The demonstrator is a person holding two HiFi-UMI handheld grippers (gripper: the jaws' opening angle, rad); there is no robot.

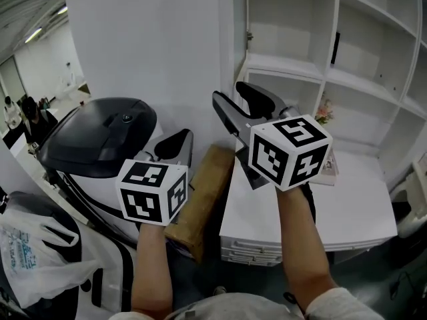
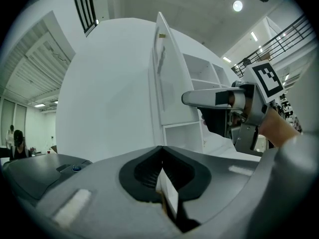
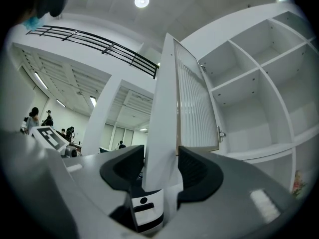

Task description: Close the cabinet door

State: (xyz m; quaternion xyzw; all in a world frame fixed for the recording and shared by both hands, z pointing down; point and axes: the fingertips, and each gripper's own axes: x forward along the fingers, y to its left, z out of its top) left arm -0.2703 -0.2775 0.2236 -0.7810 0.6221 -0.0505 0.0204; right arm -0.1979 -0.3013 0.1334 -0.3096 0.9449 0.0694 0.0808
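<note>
The white cabinet door (image 1: 147, 52) stands open, swung out to the left of the empty white shelves (image 1: 347, 52). My right gripper (image 1: 235, 96) reaches up to the door's free edge, one finger on each side of it. In the right gripper view the door (image 3: 167, 98) runs edge-on between the pads (image 3: 197, 171), which sit against both of its faces. My left gripper (image 1: 179, 143) hangs lower and to the left, in front of the door's outer face, shut and empty. The left gripper view shows its jaws (image 2: 160, 149) meeting, the door (image 2: 167, 78) ahead and the right gripper (image 2: 202, 98) at the door's edge.
A black-lidded white machine (image 1: 100, 129) stands at the left, with a plastic bag (image 1: 33, 252) below it. A brown board (image 1: 200, 199) leans between the machine and a low white drawer unit (image 1: 353, 212). Small flowers (image 1: 324, 113) stand on the unit. People sit far back at the left.
</note>
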